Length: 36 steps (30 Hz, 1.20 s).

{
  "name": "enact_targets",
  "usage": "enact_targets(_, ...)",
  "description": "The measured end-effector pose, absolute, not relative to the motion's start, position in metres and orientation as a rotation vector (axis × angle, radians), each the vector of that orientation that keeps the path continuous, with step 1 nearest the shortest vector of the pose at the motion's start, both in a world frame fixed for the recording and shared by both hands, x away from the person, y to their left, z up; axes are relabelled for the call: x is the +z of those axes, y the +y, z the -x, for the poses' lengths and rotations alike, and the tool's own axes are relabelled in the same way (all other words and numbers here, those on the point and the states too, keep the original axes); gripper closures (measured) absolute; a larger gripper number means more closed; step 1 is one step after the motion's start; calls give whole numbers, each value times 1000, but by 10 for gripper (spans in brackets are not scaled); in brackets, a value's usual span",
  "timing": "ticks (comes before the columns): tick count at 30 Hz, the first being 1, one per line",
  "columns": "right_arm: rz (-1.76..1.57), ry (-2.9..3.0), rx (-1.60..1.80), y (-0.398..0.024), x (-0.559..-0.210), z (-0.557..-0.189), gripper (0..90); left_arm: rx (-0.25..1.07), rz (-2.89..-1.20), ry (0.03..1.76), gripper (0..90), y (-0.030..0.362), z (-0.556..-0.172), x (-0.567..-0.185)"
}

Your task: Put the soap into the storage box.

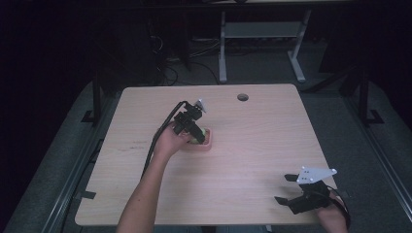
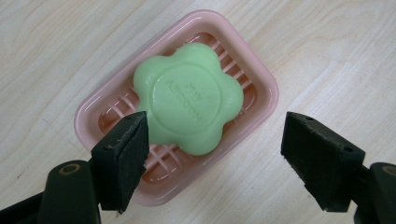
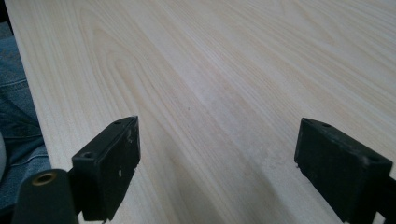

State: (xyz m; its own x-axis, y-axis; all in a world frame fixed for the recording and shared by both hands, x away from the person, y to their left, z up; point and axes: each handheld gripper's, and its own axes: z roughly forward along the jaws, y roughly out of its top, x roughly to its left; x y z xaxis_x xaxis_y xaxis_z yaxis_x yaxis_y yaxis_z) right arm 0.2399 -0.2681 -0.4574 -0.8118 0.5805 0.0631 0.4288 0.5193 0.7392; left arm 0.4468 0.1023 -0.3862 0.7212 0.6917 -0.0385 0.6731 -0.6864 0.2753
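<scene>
Nearest the viewer, at the table's near right corner, the right gripper [image 1: 286, 189] rests in a person's right hand [image 1: 334, 217] with a grey three-cornered plate [image 1: 316, 174] on top; its black jaws stand wide apart with nothing between them, above bare tabletop. From its own view the matte, block-shaped fingertips [image 3: 119, 163] frame pale wood with long straight grain, and a patch of blue denim [image 3: 16, 116] shows past the table edge. The table [image 1: 252, 145] is a light, smooth wooden rectangle with rounded corners and a small round dark hole [image 1: 243, 97] near its far edge. Farther in, left of centre, a bare forearm [image 1: 145, 189] reaches up from the near edge to the left hand [image 1: 170, 141], which holds the left gripper [image 2: 215, 154] pointing down over a pink soap dish [image 1: 208, 144], a black cable [image 1: 155, 141] trailing back along the arm. Its jaws are also wide open and grip nothing; one fingertip overlaps the dish's near corner in the view, whether touching I cannot tell. The dish [image 2: 268, 88] is glossy pink plastic, rectangular with rounded corners and a slatted floor. Lying in it is a pale green, flower-shaped bar of soap [image 2: 189, 98], waxy-smooth, with a raised round centre bearing embossed lettering too faint to read. Beyond the table the room is dark, with grey floor [image 1: 272, 73], white desk legs [image 1: 222, 48] and tangled cables [image 1: 165, 73].
</scene>
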Motion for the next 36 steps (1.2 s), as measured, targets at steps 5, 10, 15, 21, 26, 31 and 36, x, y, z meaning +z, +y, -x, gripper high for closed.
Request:
enact_targets(5,-862,2567,1164,-268,-458,-240,138,100,-2644,1071,232,107,-443,-385)
enact_targets(10,-861,2566,1165,-268,-458,-241,138,96,-2635,1061,232,112,-438,-384)
enact_targets(15,-862,2566,1164,-268,-458,-240,138,98,-2652,1049,229,115,-434,-385)
enact_targets(21,-858,2562,1165,-268,-458,-241,138,104,-2621,1037,228,119,-426,-381)
enact_targets(26,-866,2562,1162,-269,-459,-241,138,113,-2626,1015,228,122,-421,-379)
enact_targets(31,-882,2558,1158,-269,-460,-241,138,113,-2610,1021,223,127,-417,-379)
enact_targets(36,-894,2560,1151,-270,-461,-241,138,114,-2610,1021,222,132,-413,-381)
